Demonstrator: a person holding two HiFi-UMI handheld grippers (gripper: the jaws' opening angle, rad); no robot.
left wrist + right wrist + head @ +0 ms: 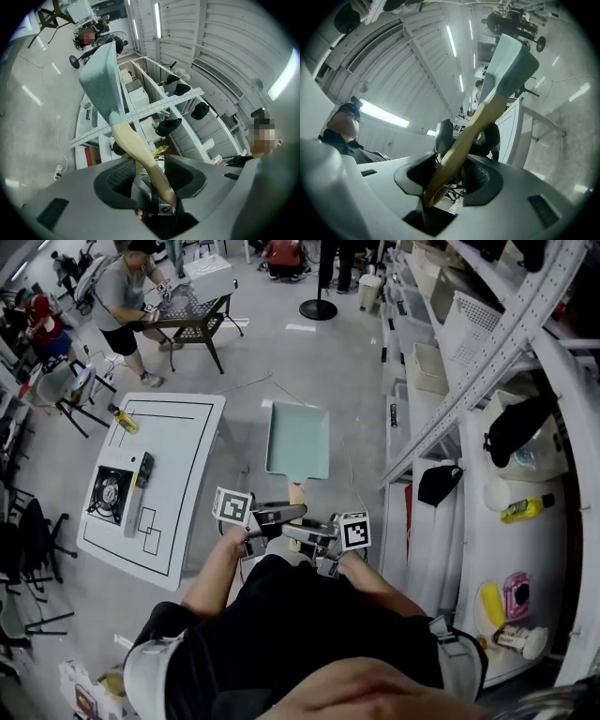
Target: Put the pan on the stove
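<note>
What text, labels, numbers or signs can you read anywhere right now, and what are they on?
No text is readable in any view.
Left marker cube and right marker cube: black-and-white square patterns, no letters.
Yellow bottle on the shelf: label too small to read.
White table: drawn black outlines only, no words.
On the pan and stove: no print visible.

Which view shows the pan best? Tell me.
The head view: the whole pan shows from above, with its wooden handle. Both gripper views show mostly the handle between the jaws, the pan body foreshortened.
</note>
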